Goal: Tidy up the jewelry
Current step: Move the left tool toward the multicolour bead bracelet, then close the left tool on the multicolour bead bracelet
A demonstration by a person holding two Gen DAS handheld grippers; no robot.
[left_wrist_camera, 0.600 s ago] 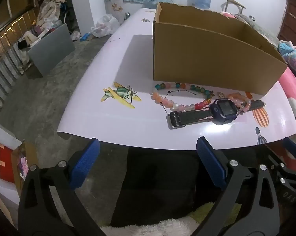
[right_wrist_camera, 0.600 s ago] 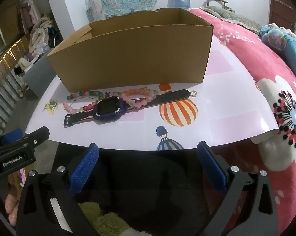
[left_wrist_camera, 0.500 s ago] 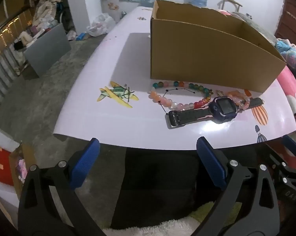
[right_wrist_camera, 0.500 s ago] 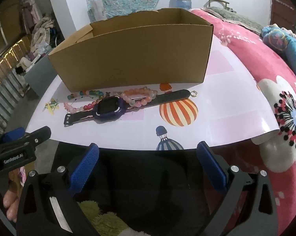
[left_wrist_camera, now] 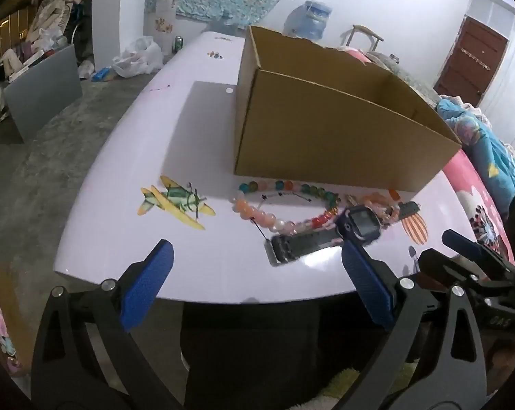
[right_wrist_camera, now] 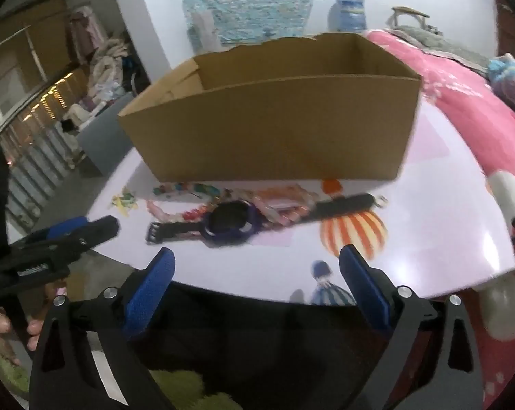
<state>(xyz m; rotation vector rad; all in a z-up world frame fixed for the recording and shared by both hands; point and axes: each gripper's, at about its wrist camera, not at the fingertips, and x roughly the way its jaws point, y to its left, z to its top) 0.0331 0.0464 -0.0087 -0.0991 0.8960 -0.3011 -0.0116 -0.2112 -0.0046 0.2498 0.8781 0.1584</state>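
Plain brown corrugated cardboard makes up the open box (left_wrist_camera: 329, 143), a long rectangular tub with a ragged top edge at the back, standing on a glossy white table (left_wrist_camera: 127, 225) printed with cartoon aeroplanes and striped balloons. Just in front of the box lies the jewelry: a loop of round glassy beads, the bead bracelet (left_wrist_camera: 278, 218), running from teal and green through orange to pale pink, and a watch (left_wrist_camera: 360, 226) with a rounded purple case, dark screen and a matte black strap laid flat across the beads. More pinkish beads sit behind the watch, near the box wall.

In the right wrist view everything is smeared by motion, so the beads blur into streaks and I can only guess there may be a second bracelet there. The inside floor of the box is hidden by its front wall.

The left tool (left_wrist_camera: 254, 283) has its ribbed blue pads (left_wrist_camera: 148, 287) spread wide apart, holding nothing, poised over the table's near edge. The right tool (right_wrist_camera: 255, 283) is likewise spread wide and grips nothing, short of the watch.
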